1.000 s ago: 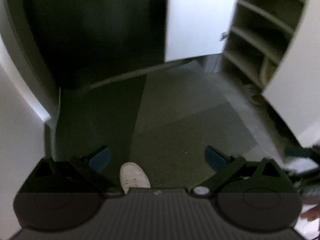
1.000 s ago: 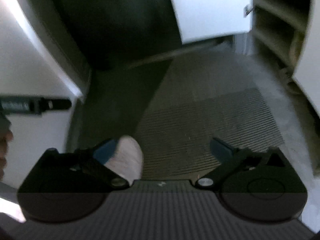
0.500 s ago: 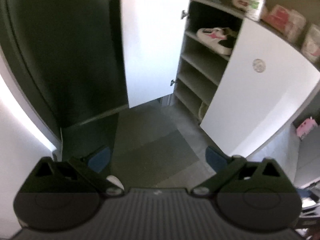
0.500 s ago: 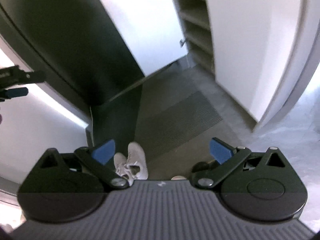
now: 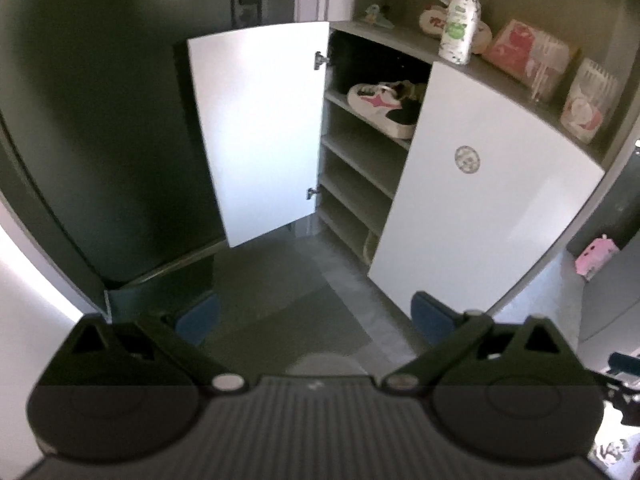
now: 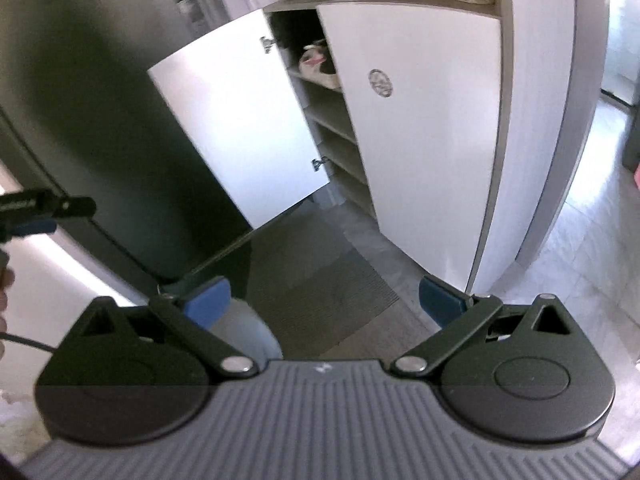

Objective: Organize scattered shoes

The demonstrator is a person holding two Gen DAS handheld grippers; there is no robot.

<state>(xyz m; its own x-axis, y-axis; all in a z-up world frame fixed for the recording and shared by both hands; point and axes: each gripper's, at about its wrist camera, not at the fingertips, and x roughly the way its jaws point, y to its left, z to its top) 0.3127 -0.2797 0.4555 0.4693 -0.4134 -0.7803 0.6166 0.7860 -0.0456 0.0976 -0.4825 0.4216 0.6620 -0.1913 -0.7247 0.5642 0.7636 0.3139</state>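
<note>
A white shoe cabinet (image 5: pixel 472 200) stands ahead with its left door (image 5: pixel 260 128) swung open. On an upper shelf lies a white sneaker with a pink star (image 5: pixel 380 106), also seen as the sneaker (image 6: pixel 318 66) in the right wrist view. A pale shoe (image 5: pixel 372 246) shows at the lowest shelf. My left gripper (image 5: pixel 314 318) is open and holds nothing, well back from the cabinet. My right gripper (image 6: pixel 324 300) is open too. A whitish shoe toe (image 6: pixel 246 332) shows blurred just under its left finger; another pale toe (image 5: pixel 324 364) peeks above the left gripper's body.
A grey ribbed mat (image 6: pixel 316 280) covers the floor before the cabinet. A dark door or wall (image 5: pixel 100 140) fills the left. On the cabinet top stand a white bottle (image 5: pixel 460 20) and pink packages (image 5: pixel 528 56). The left gripper's tip (image 6: pixel 40 208) shows at the right view's left edge.
Both grippers have risen and tilted up from the floor mat to face the cabinet. The white shoes on the floor have slid down to the frames' lower edge.
</note>
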